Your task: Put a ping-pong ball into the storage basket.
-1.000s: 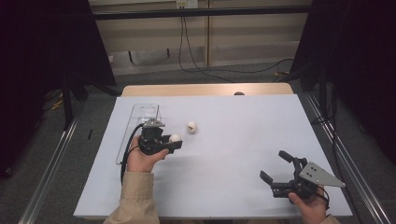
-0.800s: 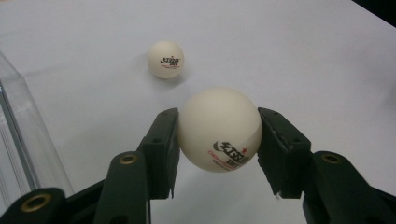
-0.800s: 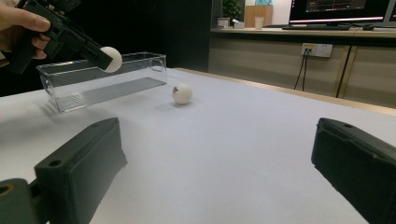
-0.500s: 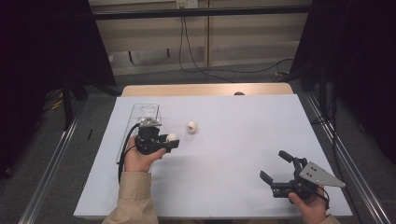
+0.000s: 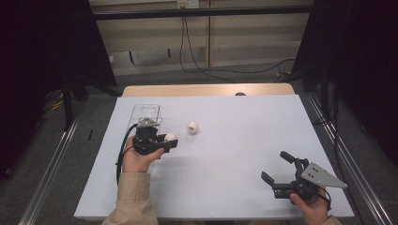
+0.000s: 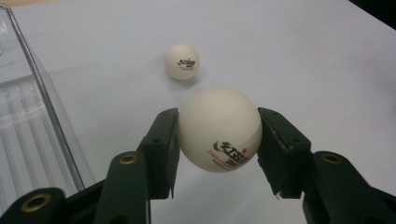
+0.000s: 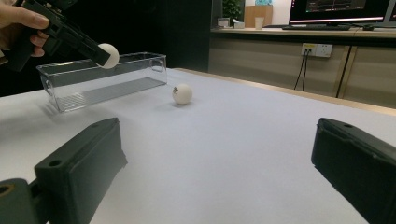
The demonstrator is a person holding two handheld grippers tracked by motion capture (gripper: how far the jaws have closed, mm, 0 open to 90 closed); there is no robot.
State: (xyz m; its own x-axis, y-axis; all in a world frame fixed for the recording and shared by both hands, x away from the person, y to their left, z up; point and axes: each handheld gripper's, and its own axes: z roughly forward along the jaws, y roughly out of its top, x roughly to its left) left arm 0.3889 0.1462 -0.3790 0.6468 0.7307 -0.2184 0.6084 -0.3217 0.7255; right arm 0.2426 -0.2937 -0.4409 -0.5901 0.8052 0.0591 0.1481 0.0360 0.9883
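- A person's left gripper (image 5: 165, 142) holds a white table-tennis ball with black and red print (image 6: 219, 129) above the white-covered table (image 5: 244, 136), its black fingers (image 6: 161, 149) clamped on the ball's two sides.
- In the high view, the held ball (image 5: 170, 137) sits at the left-centre of the table, just beside the long side of a clear rectangular plastic box (image 5: 145, 112).
- From the right gripper view, the same ball (image 7: 109, 55) hangs in the air in front of the clear box (image 7: 93, 79), clear of the table surface, with the person's hand (image 7: 21, 23) wrapped around the gripper body.
- A second white table-tennis ball with a dark logo (image 5: 192, 127) rests on the table a little beyond the held one, near the box but apart from it; in the left gripper view this second ball (image 6: 182, 61) lies just past the clamped ball.
- The right gripper (image 5: 280, 169) rests low at the near right edge of the table, well apart from both balls, its black fingers (image 7: 79, 163) spread wide with nothing between them.
- A black cable (image 5: 123, 154) loops from the left gripper down along the person's beige sleeve (image 5: 133, 201).
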